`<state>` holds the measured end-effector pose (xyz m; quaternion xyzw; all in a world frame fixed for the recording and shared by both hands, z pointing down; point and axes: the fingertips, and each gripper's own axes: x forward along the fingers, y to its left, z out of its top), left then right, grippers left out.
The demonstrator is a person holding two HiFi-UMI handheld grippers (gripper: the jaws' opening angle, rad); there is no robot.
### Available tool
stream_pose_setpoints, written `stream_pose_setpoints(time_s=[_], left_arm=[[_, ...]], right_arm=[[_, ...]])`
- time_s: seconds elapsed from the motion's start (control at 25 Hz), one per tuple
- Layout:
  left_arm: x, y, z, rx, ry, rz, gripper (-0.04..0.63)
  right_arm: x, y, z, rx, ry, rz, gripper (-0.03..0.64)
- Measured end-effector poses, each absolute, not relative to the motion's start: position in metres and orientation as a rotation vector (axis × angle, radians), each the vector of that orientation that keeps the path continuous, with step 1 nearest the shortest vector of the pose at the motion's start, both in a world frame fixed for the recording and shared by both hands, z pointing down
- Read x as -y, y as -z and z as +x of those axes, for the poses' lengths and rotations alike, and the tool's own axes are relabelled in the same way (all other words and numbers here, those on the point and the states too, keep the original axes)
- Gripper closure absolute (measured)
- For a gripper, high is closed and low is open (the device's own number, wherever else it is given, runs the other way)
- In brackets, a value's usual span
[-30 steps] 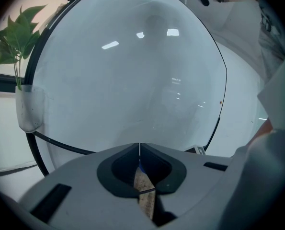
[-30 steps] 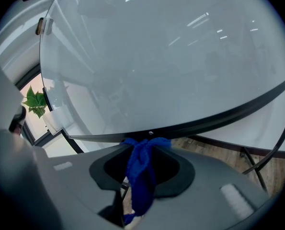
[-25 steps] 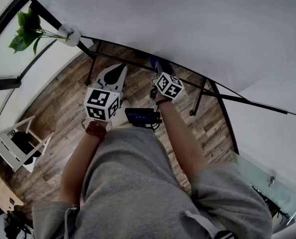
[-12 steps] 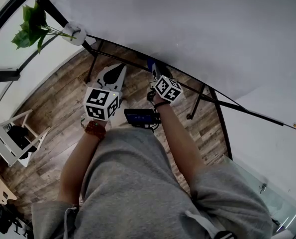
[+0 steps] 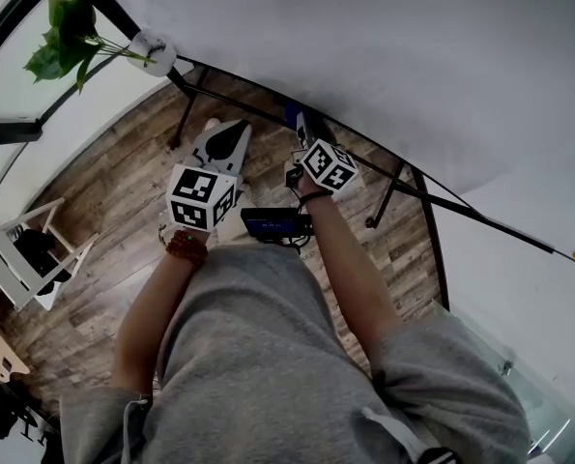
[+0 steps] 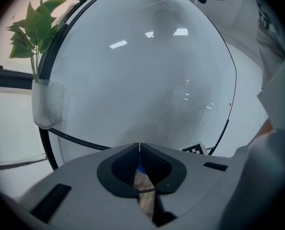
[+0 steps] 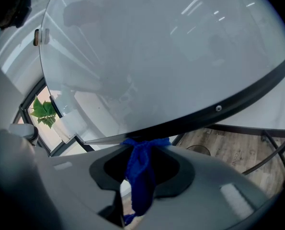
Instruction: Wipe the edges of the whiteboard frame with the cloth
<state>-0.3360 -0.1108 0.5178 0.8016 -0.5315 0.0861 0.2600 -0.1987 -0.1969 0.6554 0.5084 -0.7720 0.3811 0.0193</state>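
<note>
Blue cloth (image 7: 141,176) clamped between the closed jaws of the right gripper (image 7: 143,145), bunched into a narrow rope: a small tuft fanned out above the tips, the rest hanging limp below. Judged light, soft and floppy, with a knitted, grippy look rather than a slippery one; no stiffness of its own, so best pinched close to the working tuft, as here, letting the jaw tips back the fabric against the rail. Tuft touching or just beside the black whiteboard frame (image 7: 219,108) along the lower edge of the whiteboard (image 7: 156,47); cannot tell from these views whether pressed firmly. Left gripper (image 6: 139,147) closed too, tips together with nothing gripped, only wooden floor (image 6: 144,186) showing through the gap behind them; held just beside the right one, aimed at the same lower edge, not far from the clear holder (image 6: 49,104) with a leafy plant (image 6: 34,37) at the board's corner
</note>
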Motion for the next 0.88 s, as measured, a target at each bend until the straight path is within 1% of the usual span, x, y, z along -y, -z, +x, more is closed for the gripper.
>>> stream_pose_setpoints(time_s=[0.56,0.88], left_arm=[[0.096,-0.522,-0.358,1.498,-0.25,2.145,0.58],[0.095,-0.523,-0.395,1.563,-0.28,2.11,0.58]], right_arm=[[0.202,-0.654,-0.223,2.449,-1.182,1.523,0.488],[0.206,-0.651,-0.26,2.511,-1.187,1.462,0.488]])
